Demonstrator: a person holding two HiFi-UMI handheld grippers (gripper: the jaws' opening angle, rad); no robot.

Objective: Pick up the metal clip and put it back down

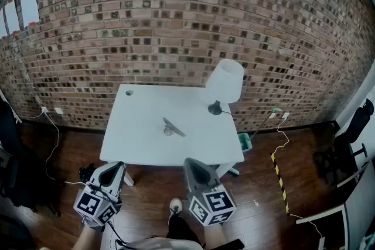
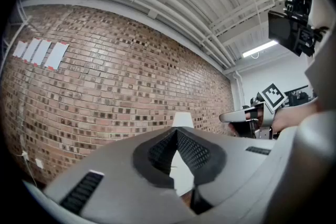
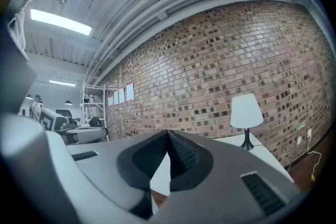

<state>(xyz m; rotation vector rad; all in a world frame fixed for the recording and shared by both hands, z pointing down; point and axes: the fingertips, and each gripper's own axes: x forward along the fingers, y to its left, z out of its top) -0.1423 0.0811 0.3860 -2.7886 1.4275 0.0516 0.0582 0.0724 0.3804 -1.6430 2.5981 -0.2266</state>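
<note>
In the head view, a small silver metal clip point(image 1: 173, 127) is lying near the middle of the white rectangular table point(image 1: 135, 143), well apart from the white-shaded lamp point(image 1: 225, 82) at the far right corner. Its long axis is running slantwise, from far left toward near right. Both tools are being held short of the table's near edge, over the dark wooden floor point(image 1: 64, 149): the left gripper point(image 1: 117, 167) just before the near left corner, the right gripper point(image 1: 190, 162) before the middle of that edge. The clip is therefore judged to be lying ahead and slightly left of the right gripper, the nearer of the two. In the left gripper view, the jaws are being held together at their tips with nothing between them, and the clip is not being shown. In the right gripper view, the jaws are likewise being held closed and empty, the table and lamp are lying ahead, and the clip cannot be made out. A forward reach over the near edge, with the jaws opened first, is judged to be needed.
</note>
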